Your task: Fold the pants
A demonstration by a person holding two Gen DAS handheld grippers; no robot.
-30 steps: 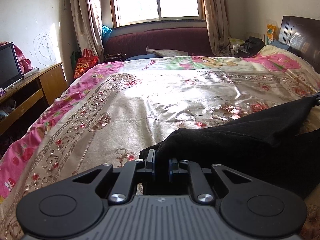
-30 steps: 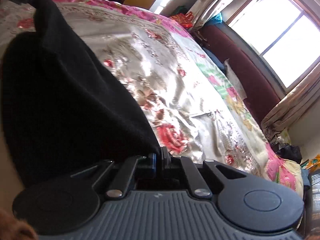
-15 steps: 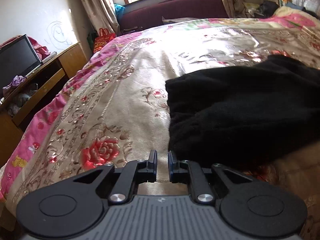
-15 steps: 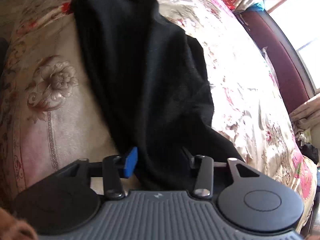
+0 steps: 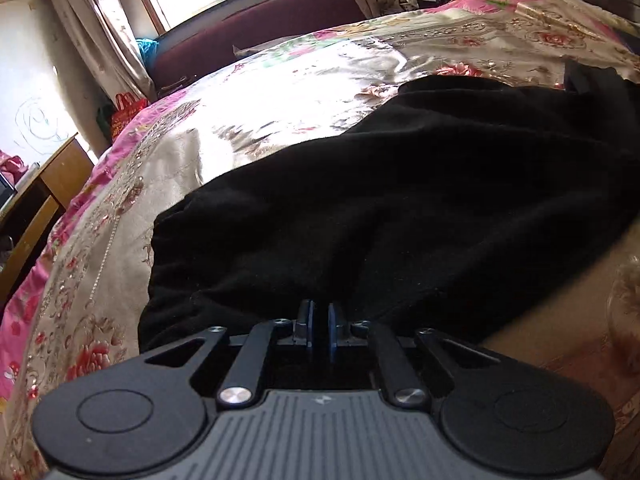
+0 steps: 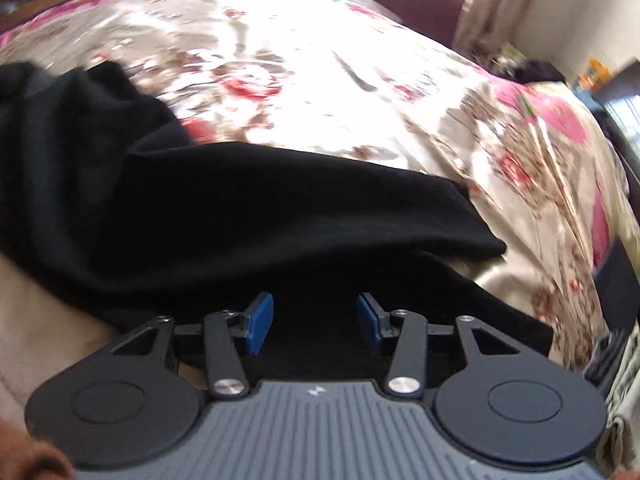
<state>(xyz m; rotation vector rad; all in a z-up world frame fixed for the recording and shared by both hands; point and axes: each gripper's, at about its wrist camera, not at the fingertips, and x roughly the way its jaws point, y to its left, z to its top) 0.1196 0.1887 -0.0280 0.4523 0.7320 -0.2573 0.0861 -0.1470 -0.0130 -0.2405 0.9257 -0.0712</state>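
The black pants (image 5: 400,208) lie bunched on the floral bedspread (image 5: 280,92), filling mid-frame. The left gripper (image 5: 319,330) has its fingers nearly pressed together over the pants' near edge, gripping nothing visible. The right gripper (image 6: 316,320) has its fingers spread above the cloth.

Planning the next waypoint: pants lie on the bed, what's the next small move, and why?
Probably close the right hand-held gripper on the pants edge: its jaws stand open with black cloth between them, ungripped. The left hand-held gripper looks shut at the near hem, so both ends could then lift.
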